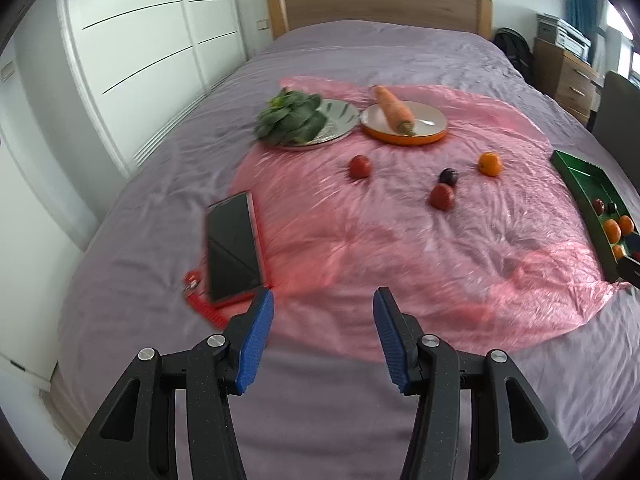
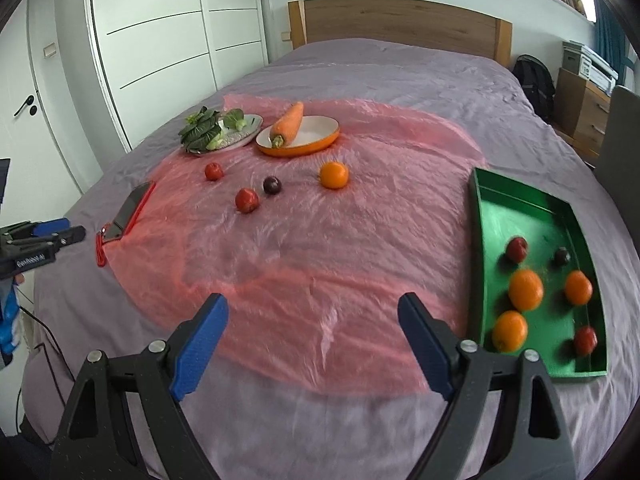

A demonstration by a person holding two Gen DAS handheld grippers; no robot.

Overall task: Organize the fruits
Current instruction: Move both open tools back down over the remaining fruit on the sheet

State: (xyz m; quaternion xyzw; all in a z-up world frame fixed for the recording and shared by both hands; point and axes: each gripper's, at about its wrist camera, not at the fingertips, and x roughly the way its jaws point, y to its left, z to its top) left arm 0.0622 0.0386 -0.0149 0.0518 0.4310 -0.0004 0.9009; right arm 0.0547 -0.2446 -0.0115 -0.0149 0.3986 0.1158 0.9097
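Fruits are split between two places right now: four loose ones lie ahead of both grippers on the pink plastic sheet (image 2: 304,264), and six have been gathered in the green tray (image 2: 482,216), just to the right of the right gripper (image 2: 313,322).

That right gripper is seen with jaws apart, nothing between the blue pads. The left gripper (image 1: 323,312) is likewise parted and empty, though more narrowly. Neither touches any fruit.

Of the loose fruits, the orange (image 2: 334,175) sits farthest right, nearest the tray. The dark plum (image 2: 272,185) and a red fruit (image 2: 247,200) lie close together, almost touching in the left view. A second red fruit (image 2: 213,171) rests apart, farther left, nearer the black tablet (image 1: 233,248).

A reach toward a loose fruit is judged to be the step in hand. It would be done well if the jaws were opened wider than the fruit, brought down astride it and closed across its middle. The crinkled sheet may let round fruit roll, so a gentle descent is advised. The paired plum and red fruit are best taken from their outer sides, so the neighbour is not knocked.

No heading or long axis can be read in these round fruits; any approach angle serves. Only the carrot (image 2: 289,122), on the orange dish (image 2: 320,142), is elongated, its tip pointing away from the grippers.
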